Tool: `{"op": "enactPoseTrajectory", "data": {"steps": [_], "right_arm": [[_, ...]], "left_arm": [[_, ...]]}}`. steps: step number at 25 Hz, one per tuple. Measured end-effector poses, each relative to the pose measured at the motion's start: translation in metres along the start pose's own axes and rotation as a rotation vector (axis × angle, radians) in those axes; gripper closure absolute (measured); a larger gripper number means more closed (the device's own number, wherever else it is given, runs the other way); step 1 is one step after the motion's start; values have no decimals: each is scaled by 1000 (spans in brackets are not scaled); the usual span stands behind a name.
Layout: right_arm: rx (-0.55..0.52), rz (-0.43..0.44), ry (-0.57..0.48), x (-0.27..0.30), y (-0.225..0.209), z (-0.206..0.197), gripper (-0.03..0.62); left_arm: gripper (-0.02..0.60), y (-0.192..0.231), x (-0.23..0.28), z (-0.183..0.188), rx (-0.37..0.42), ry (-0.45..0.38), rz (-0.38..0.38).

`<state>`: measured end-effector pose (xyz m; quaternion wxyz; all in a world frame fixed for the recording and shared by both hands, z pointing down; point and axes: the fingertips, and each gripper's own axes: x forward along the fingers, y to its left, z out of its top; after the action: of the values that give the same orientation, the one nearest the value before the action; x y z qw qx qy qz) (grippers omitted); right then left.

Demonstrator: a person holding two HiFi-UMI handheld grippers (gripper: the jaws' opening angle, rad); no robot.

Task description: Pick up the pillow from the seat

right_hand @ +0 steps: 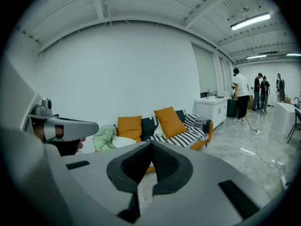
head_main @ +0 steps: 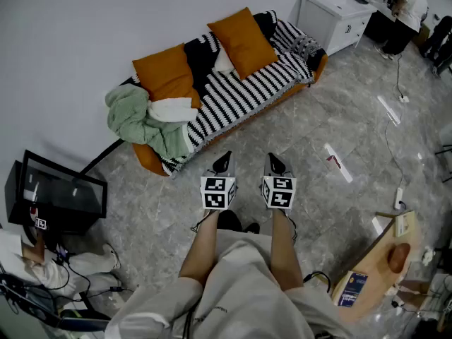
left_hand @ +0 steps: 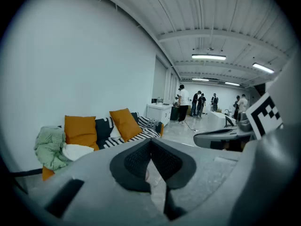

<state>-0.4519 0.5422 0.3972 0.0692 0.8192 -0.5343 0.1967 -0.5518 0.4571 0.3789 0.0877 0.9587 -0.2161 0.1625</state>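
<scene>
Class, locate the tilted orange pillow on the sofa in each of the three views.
Head view: tilted orange pillow upper centre, on the right half of the sofa.
Left gripper view: pillow just left of centre.
Right gripper view: pillow just right of centre.
Shared landmark: white cabinet beyond the sofa's right end.

Two orange pillows (head_main: 164, 73) (head_main: 242, 39), one sofa (head_main: 147, 158), two grippers (head_main: 224, 159) (head_main: 274, 161) — perhaps five distant people (left_hand: 182, 99)

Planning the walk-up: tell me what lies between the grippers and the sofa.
Only bare marbled floor, seen in the head view, between the left gripper, right gripper and the sofa.
</scene>
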Motion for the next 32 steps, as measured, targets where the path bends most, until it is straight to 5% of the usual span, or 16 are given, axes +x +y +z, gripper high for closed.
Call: {"op": "enactPoseTrajectory", "data": {"steps": [13,32], "right_arm": [[-72,-31,6,71,-23,46,588],[-17,-5,48,204,-55,94,588]], "left_arm": [[574,29,74,56,2,-47,-46],[574,96,205,103,-16,-29,-80]]}}
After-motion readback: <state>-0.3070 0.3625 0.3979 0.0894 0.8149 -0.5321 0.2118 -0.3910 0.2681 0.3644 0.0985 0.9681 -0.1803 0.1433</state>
